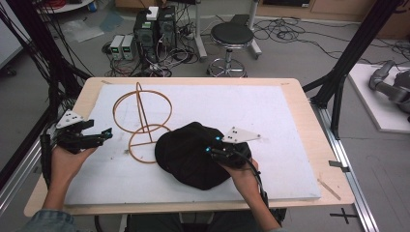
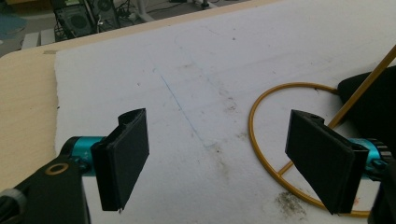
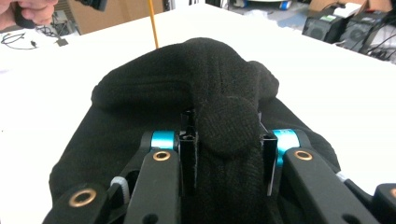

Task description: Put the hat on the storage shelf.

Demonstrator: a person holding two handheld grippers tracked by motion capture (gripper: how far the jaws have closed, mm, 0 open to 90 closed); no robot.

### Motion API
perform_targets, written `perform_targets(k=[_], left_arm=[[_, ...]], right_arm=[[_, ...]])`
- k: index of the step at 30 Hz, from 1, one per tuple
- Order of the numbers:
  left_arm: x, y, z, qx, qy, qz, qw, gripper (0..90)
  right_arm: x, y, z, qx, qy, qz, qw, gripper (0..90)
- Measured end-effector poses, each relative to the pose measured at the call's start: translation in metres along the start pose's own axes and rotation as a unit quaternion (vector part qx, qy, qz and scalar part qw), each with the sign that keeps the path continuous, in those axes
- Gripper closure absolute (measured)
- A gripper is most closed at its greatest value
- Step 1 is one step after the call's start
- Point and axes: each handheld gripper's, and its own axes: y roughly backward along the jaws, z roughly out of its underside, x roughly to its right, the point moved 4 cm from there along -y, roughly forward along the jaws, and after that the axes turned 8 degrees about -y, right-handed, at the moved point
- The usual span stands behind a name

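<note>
The high view looks forward and down over the table (image 1: pixel 300 96) from 6 o'clock. Each hand-held gripper's camera sits close above the table; all share the black hat (image 1: pixel 191 154).

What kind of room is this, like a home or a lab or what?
Most likely a robotics or research lab. Computer towers and tangled cables cover the floor behind the table, a black metal frame surrounds it, and part of a grey robot arm lies nearby.
</note>
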Motion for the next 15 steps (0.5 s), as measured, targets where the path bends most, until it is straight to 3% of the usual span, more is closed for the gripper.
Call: perform_targets(k=[15], left_arm=[[0.000, 0.001, 0.000, 0.000, 0.000, -0.001, 1.0000, 21.9]], right_arm=[[0.013, 0.025, -0.015, 0.028, 0.000, 0.027, 0.9992, 71.9]])
